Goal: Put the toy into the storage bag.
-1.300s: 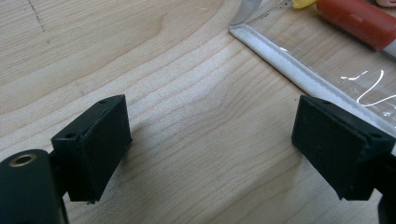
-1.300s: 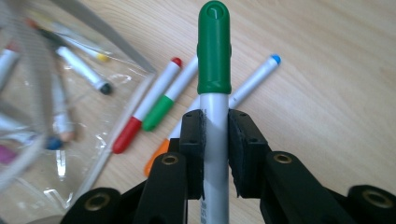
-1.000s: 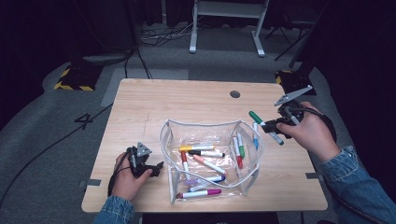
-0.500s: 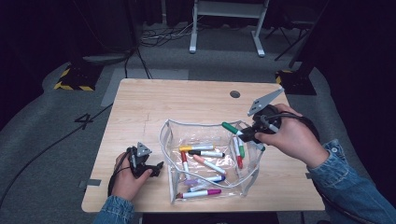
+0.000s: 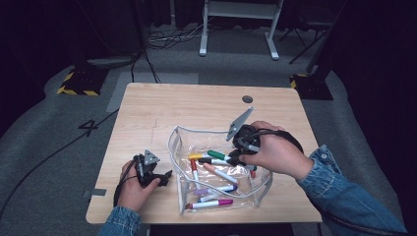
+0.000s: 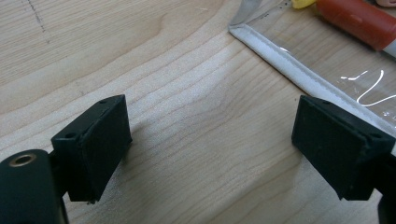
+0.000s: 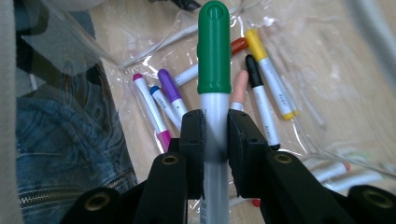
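Observation:
A clear plastic pouch (image 5: 173, 143) lies open on the wooden table (image 5: 196, 108), with several coloured markers (image 5: 216, 189) inside. My right gripper (image 5: 235, 156) hovers over the pouch's mouth, shut on a green-capped marker (image 5: 216, 155). In the right gripper view the jaws (image 7: 215, 135) clamp the marker's grey barrel and its green cap (image 7: 214, 51) points out over the markers lying below. My left gripper (image 5: 165, 176) rests on the table just left of the pouch. Its jaws (image 6: 210, 149) stand wide open over bare wood, and the pouch's white seam (image 6: 299, 70) runs past the right jaw.
A round cable hole (image 5: 247, 99) sits near the table's far edge. The far half of the table is bare wood. Beyond the table, cables and a white stand (image 5: 238, 29) are on the grey floor. A denim sleeve (image 5: 344, 196) reaches in from the lower right.
My right gripper has carried the green-capped marker leftward from beside the table's right edge to above the pouch. The left gripper has stayed in place.

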Motion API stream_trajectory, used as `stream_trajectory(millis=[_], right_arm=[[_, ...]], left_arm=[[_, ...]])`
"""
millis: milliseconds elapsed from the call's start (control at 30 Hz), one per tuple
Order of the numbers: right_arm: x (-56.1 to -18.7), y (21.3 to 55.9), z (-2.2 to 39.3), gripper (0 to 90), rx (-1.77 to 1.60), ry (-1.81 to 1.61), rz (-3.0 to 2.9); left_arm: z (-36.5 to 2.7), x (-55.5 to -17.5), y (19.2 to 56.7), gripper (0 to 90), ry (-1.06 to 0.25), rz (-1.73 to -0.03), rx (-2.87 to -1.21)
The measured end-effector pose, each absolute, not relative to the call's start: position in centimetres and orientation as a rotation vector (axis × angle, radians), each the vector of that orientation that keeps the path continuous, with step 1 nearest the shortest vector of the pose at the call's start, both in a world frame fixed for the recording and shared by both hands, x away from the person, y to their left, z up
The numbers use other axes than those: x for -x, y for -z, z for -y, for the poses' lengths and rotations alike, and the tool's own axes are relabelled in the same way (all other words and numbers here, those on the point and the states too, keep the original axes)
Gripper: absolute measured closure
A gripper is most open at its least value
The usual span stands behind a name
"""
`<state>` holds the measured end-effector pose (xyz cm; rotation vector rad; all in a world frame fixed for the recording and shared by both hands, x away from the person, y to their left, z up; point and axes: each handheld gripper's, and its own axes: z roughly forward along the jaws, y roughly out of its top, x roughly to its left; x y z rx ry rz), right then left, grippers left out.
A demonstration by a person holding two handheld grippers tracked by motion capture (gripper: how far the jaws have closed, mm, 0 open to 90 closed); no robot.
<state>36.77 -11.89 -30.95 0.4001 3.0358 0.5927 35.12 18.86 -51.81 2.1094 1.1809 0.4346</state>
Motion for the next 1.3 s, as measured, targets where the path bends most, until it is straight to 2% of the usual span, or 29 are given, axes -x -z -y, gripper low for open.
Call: stream_trajectory(millis=[500,533,667,800,1100,1300], right_arm=[[-37.1,36.4,7.7,77.1,-0.222,-0.327,-3.187],[-37.1,36.7,7.5,76.0,-0.219,-0.317,-3.204],[-36.8,37.4,7.2,55.9,-0.275,-0.431,-3.204],[-37.2,36.1,7.9,49.4,-0.333,-0.585,-3.125],[-39.3,31.1,13.0,50.7,-0.554,-0.833,-2.89],[-41.2,29.2,17.6,53.5,-0.728,-0.904,-2.744]], left_arm=[[-18.9,-35.1,51.8,12.0,-0.435,-1.18,-2.11],[-18.9,-35.1,51.8,12.0,-0.435,-1.18,-2.11],[-18.9,-35.1,51.8,12.0,-0.435,-1.18,-2.11],[-18.9,-35.1,51.8,12.0,-0.434,-1.18,-2.11],[-18.9,-35.1,51.8,12.0,-0.435,-1.18,-2.11],[-18.9,-35.1,51.8,12.0,-0.43,-1.178,-2.115]])
